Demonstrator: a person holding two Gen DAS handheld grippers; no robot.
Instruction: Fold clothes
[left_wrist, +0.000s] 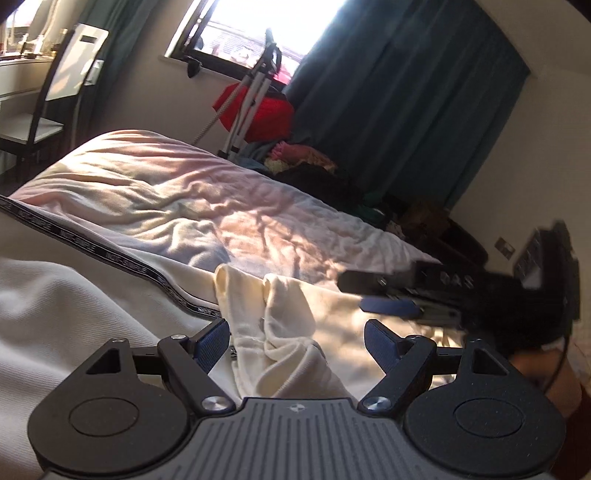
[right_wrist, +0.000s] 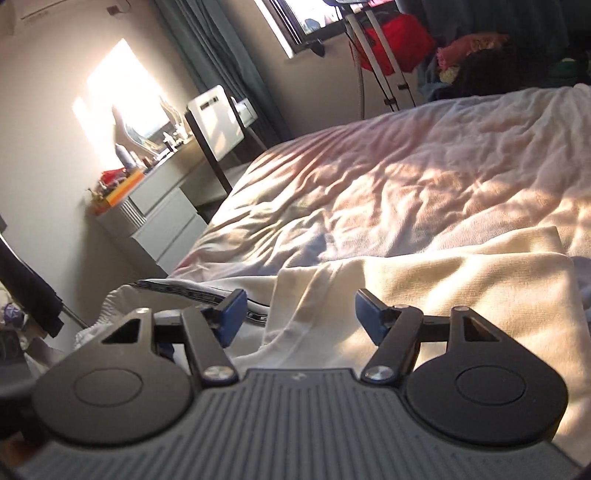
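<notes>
Two grippers, both spread wide and holding nothing. Left gripper (left_wrist: 295, 341): jaws apart, a bunched ridge of the cream garment (left_wrist: 295, 332) running between them from 6 o'clock up toward 12 o'clock; fingers (left_wrist: 212, 339) not seen pressing the cloth, contact underneath not determinable. Right gripper (right_wrist: 300, 314): jaws equally apart, poised over the same garment (right_wrist: 424, 280), nothing clamped.

Location of work piece: spread on the bed (left_wrist: 166, 192), near edge, over the rumpled pale sheet. Folded flat portion lying at 1 to 3 o'clock from the right gripper in its own view, sunlit, its far corner toward 2 o'clock. Dark printed trim band (left_wrist: 92, 247) running from 9 o'clock down toward centre in the left wrist view, ending just beside the left finger pad; same band visible at 9 to 10 o'clock of the right gripper (right_wrist: 207, 295).

Governing relation: long axis of the bunched ridge roughly in line with the left gripper's forward direction, so closing would pinch across the ridge rather than along it. Left gripper judged nearer to the loose bunched cloth; right gripper, seen blurred at 3 o'clock in the left wrist view (left_wrist: 391, 306), judged nearer to the flat folded panel.

Probable next requirement: closure of the left gripper on the ridge, right gripper steadying or taking the panel edge. Risk: catching more than one layer.
</notes>
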